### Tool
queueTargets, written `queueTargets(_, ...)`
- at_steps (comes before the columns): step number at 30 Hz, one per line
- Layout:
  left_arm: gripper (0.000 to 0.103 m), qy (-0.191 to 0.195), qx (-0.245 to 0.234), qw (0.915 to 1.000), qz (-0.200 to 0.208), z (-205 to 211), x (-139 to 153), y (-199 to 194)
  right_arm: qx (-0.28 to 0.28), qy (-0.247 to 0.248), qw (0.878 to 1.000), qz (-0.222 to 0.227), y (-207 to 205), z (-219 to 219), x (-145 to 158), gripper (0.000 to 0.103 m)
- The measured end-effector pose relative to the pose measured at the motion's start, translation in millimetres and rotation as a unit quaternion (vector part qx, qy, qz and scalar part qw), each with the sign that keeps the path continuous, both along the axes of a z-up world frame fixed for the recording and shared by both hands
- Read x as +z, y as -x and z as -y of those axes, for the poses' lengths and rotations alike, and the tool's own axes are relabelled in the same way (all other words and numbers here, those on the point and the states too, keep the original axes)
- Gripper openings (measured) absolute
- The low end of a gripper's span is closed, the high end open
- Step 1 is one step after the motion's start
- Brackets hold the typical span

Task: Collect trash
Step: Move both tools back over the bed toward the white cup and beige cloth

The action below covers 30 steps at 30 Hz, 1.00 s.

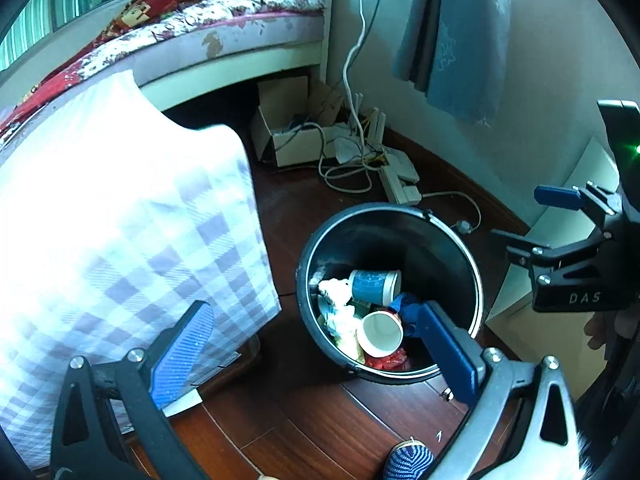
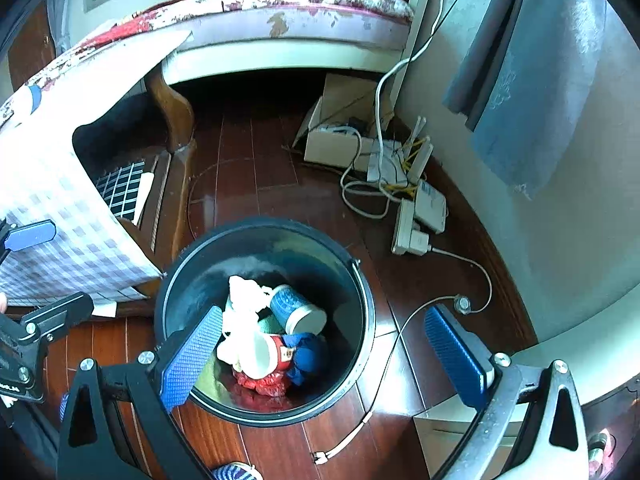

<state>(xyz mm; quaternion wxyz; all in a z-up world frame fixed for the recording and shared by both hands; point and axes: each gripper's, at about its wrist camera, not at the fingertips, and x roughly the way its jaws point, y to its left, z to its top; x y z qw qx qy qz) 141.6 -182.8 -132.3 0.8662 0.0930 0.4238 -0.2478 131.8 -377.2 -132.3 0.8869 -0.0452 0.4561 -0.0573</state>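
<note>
Left gripper (image 1: 320, 344) and right gripper (image 2: 324, 348) hovering spread, empty, over trash bin (image 1: 476, 276), frame centre; descending risks tipping bin.

Both looking steeply down from above at the floor (image 1: 304, 408), fairly near, each along its own blue fingers (image 1: 180, 352). Left view set to the left of the bin (image 1: 384, 224), bin right of centre, the right gripper (image 1: 532, 224) seen at its right edge. Right view more directly over the bin (image 2: 360, 280), bin centred, the left gripper (image 2: 28, 272) at its left edge. Shared: bin and its contents, checked cloth (image 1: 120, 220), bed (image 1: 240, 36), cables (image 2: 360, 196), curtain (image 2: 528, 80), wall (image 1: 560, 60).
</note>
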Motion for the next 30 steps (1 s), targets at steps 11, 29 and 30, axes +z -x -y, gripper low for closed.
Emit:
queueTargets(11,0.102,0.008,0.034,0.9985,0.042,-34,38,8,0.018,-0.005,0.998,0.061,2,-33,39,0.102)
queueTargets(29,0.102,0.026,0.174,0.9783,0.110,-171,96,-30,0.067,-0.003,0.987,0.143,-50,-173,97,0.102)
queueTargets(30,0.102,0.023,0.179,0.9772,0.111,-180,96,-32,0.068,-0.004,0.988,0.141,-53,-179,97,0.102)
